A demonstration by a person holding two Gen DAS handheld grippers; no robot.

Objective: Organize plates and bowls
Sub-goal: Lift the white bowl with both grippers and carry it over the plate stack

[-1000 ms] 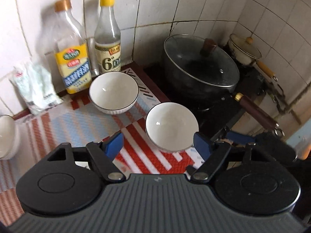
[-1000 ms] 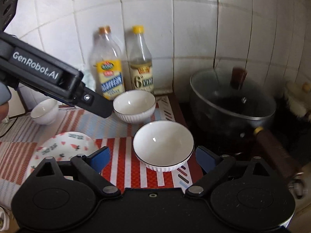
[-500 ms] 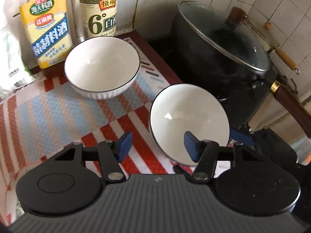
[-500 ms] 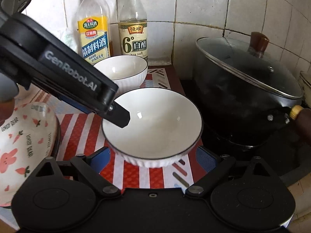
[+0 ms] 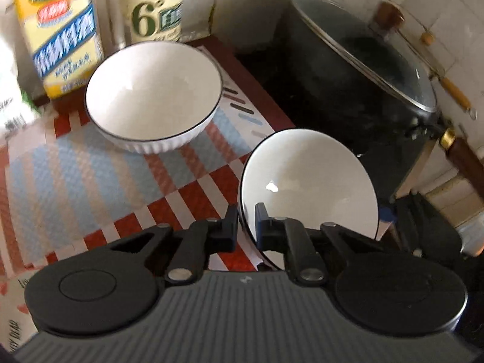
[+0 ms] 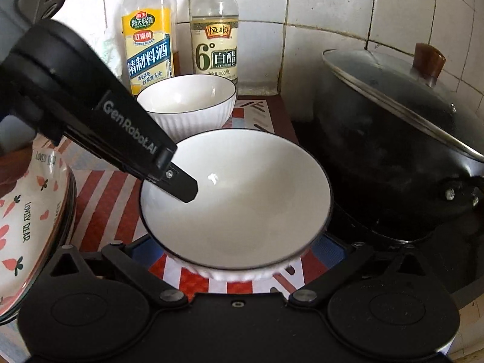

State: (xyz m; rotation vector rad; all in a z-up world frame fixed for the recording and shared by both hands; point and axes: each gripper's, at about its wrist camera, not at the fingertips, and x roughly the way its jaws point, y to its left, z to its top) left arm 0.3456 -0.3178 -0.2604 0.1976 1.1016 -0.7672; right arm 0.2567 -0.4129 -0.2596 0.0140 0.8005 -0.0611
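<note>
Left wrist view: left gripper (image 5: pixel 245 222) just pinched tight on the left rim of the near bowl (image 5: pixel 308 187), one finger inside, one outside. Far bowl (image 5: pixel 154 96) on the striped mat (image 5: pixel 90 178), near two bottles (image 5: pixel 151 6).

Right wrist view: right gripper (image 6: pixel 239 249) spread wide, flanking the near bowl (image 6: pixel 239 202), contact unclear. Plate (image 6: pixel 27 217) at left, pot (image 6: pixel 393 151) at right.
</note>
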